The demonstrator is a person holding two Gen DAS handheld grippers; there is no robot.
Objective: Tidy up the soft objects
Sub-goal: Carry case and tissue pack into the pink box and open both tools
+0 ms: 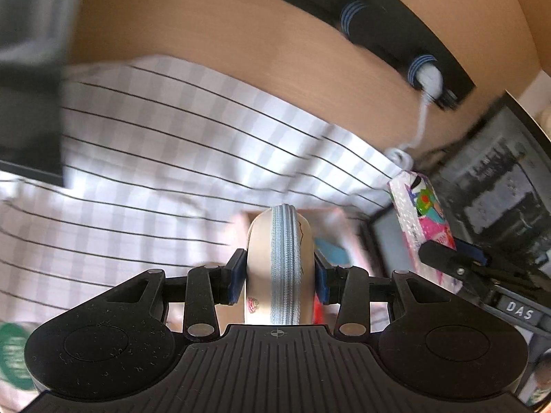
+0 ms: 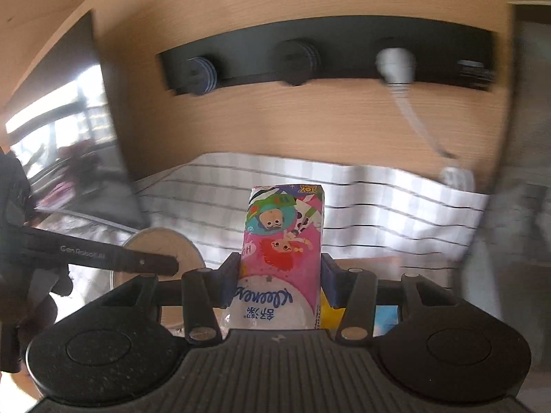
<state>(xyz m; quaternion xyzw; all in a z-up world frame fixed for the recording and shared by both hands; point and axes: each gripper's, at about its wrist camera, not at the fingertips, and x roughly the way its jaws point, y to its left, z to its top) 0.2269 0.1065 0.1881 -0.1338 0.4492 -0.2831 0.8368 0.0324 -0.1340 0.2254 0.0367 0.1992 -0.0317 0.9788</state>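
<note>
My left gripper [image 1: 279, 273] is shut on a round cream pouch with a light blue zipper [image 1: 280, 258], held edge-on above the striped white cloth [image 1: 155, 144]. My right gripper [image 2: 279, 277] is shut on a colourful cartoon-printed Kleenex tissue pack [image 2: 282, 254], held upright. The same tissue pack [image 1: 422, 220] and the right gripper's finger [image 1: 444, 258] show at the right of the left wrist view. The cream pouch [image 2: 162, 244] and the left gripper's finger [image 2: 113, 258] show at the left of the right wrist view.
A wooden back panel [image 2: 275, 120] carries a black power strip [image 2: 327, 58] with a white plug and cable [image 2: 396, 65]. A dark monitor [image 1: 499, 179] stands to one side. A grey box [image 1: 31, 69] sits at the left. Blue and yellow items [image 2: 385, 316] lie below.
</note>
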